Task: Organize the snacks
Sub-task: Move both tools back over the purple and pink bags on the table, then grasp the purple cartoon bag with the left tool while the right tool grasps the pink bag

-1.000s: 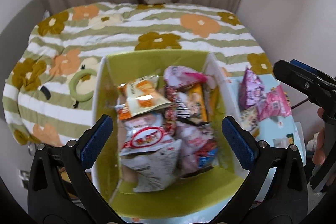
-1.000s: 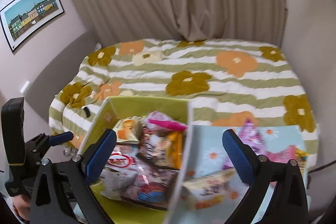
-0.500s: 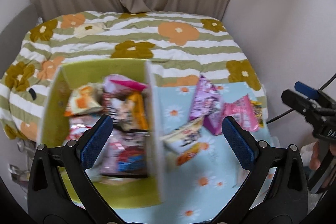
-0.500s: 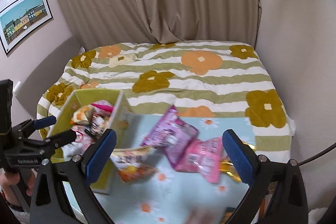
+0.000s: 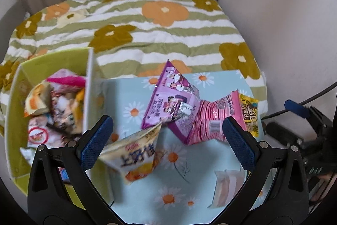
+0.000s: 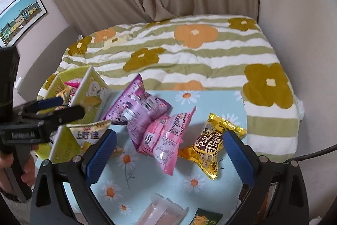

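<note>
A yellow-green box (image 5: pixel 12 98) at the left holds several snack packs; it also shows in the right wrist view (image 6: pixel 92 94). On the daisy cloth lie a purple pack (image 5: pixel 170 100), a pink pack (image 5: pixel 212 119), a gold pack (image 6: pixel 210 144) and a cream-orange pack (image 5: pixel 137 157). My left gripper (image 5: pixel 167 142) is open and empty above the cream-orange pack. My right gripper (image 6: pixel 168 157) is open and empty above the pink pack (image 6: pixel 166 140).
A pale pink pack (image 5: pixel 229 187) and a dark green pack (image 6: pixel 207 218) lie near the cloth's front edge. The light blue daisy cloth (image 6: pixel 221 102) lies against a striped floral blanket (image 6: pixel 189 52). A curtain and walls stand behind.
Both grippers have swung right, away from the box and over the loose packs on the cloth. Both stay open and empty.
</note>
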Demonstrator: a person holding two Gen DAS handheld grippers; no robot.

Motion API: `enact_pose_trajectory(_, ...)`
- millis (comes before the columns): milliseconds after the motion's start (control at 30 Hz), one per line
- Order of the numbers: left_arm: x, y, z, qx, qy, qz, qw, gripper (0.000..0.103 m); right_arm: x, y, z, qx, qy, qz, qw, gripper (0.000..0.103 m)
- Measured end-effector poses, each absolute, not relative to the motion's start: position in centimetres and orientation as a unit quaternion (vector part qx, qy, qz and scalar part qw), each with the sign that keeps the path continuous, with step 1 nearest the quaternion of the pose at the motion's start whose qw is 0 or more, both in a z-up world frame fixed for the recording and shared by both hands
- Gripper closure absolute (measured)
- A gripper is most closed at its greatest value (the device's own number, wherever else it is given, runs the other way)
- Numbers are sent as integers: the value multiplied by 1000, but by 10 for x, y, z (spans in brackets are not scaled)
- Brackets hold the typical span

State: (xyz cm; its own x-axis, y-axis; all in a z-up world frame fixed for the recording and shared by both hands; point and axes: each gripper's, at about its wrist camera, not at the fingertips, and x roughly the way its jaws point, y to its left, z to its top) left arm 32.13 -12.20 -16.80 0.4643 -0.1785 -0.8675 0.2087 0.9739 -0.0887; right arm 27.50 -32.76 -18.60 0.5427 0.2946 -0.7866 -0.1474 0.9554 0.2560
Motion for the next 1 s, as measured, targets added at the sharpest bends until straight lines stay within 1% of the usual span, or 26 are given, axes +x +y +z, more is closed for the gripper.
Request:
enact_pose_trajectory(367,394,-152,-246,38,580,-139,802,0,304,-315,-233,68,487,145,859,3)
enact_pose_trajectory(600,411,-160,-280,52,614,-159,771,0,320,-295,-254,31,500,159,851,3)
enact_pose_trajectory(667,412,-162,-286,58,619,-167,765,2,324,-290,-260,26,507,164,846,5)
enact_pose_trajectory(700,413,-163,-289,58,619,-173,764,4,326,-288,-263,24,511,166,843,6)
enact_pose_trajectory(733,413,-163,-291,56,620,-179,762,14,327,-286,-266,22,514,167,841,7)
enact_pose_trajectory(767,413,-164,-292,57,621,-182,760,17,328,-285,-268,19,516,168,840,8)
enact_pose_trajectory(800,413,-165,-293,57,621,-185,759,17,329,-283,-270,17,518,168,838,9)
enact_pose_trajectory(833,413,-166,-293,58,620,-188,760,22,330,-282,-272,16,520,169,837,9)
enact_pose_trajectory(867,413,-166,-293,57,619,-192,760,24,331,-282,-273,16,522,170,836,9)
enact_pose_trajectory(900,413,-166,-293,59,618,-193,760,25,331,-281,-274,17,524,171,834,9)
enact_pose_trajectory(967,413,-166,-291,64,614,-187,764,35,333,-280,-276,15,526,172,833,9)
enact_pose_trajectory(1000,413,-165,-289,66,611,-185,767,38,334,-279,-277,13,527,172,832,9)
